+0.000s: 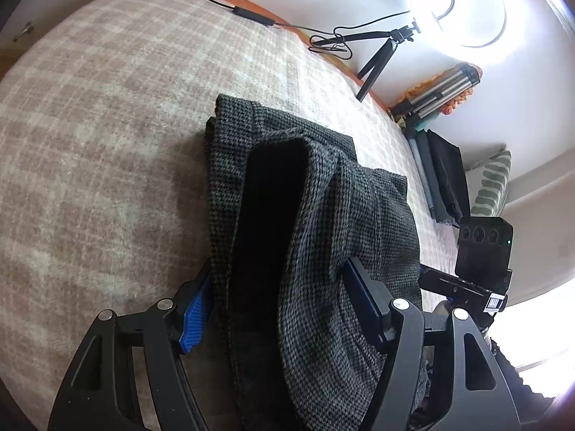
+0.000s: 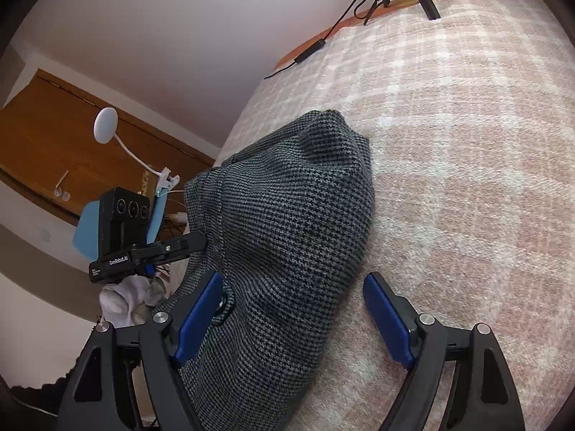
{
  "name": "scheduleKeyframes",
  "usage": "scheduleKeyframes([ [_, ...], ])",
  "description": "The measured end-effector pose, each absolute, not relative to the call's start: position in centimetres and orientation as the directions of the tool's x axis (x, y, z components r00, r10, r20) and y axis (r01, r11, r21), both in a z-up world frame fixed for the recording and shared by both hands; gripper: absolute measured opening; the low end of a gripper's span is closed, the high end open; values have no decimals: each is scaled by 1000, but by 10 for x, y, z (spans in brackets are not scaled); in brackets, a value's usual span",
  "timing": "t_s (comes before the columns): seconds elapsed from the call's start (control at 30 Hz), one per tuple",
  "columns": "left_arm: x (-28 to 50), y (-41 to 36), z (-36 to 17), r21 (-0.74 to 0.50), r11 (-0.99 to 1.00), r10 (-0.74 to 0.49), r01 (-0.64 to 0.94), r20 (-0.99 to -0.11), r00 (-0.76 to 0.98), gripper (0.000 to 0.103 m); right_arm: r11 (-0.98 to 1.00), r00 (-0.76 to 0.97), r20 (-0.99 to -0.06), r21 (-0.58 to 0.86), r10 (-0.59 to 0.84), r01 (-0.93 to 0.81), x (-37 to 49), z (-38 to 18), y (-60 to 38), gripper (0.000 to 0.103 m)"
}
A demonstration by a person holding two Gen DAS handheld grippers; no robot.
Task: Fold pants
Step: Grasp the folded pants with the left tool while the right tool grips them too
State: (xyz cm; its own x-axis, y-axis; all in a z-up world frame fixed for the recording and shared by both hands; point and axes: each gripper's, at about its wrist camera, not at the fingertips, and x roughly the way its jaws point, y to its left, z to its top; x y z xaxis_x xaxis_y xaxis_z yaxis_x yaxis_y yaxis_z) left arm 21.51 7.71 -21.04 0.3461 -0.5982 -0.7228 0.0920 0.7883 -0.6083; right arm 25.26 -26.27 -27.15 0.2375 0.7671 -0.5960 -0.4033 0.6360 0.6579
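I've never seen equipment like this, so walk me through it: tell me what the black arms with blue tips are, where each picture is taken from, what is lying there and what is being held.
No robot here: a person holds a two-finger gripper in each hand, each with a fisheye camera looking along its fingers. One picture comes from the left gripper, the other from the right gripper. The blue tips are rubber pads. Grey houndstooth pants, partly folded, lie on a checked blanket. The left gripper's pads press a thick fold of them. The right gripper stands open, fabric between its fingers but one pad clear of it. At the back stands a ring light.

Grey-and-black houndstooth pants (image 1: pixel 316 237) lie on a beige-and-cream plaid blanket (image 1: pixel 107 125), by blue pads (image 2: pixel 199 318).
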Motion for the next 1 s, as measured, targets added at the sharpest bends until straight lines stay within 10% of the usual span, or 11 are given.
scheduleKeyframes([
  [0.7, 222, 69, -211, -565, 810, -579, 154, -733, 356, 44, 623, 227, -587, 664, 777, -414, 262, -279, -243, 52],
  [1.0, 211, 59, -197, -497, 848, -526, 187, -740, 420, 29, 718, 305, -673, 501, 674, -483, 248, -259, -222, 23],
])
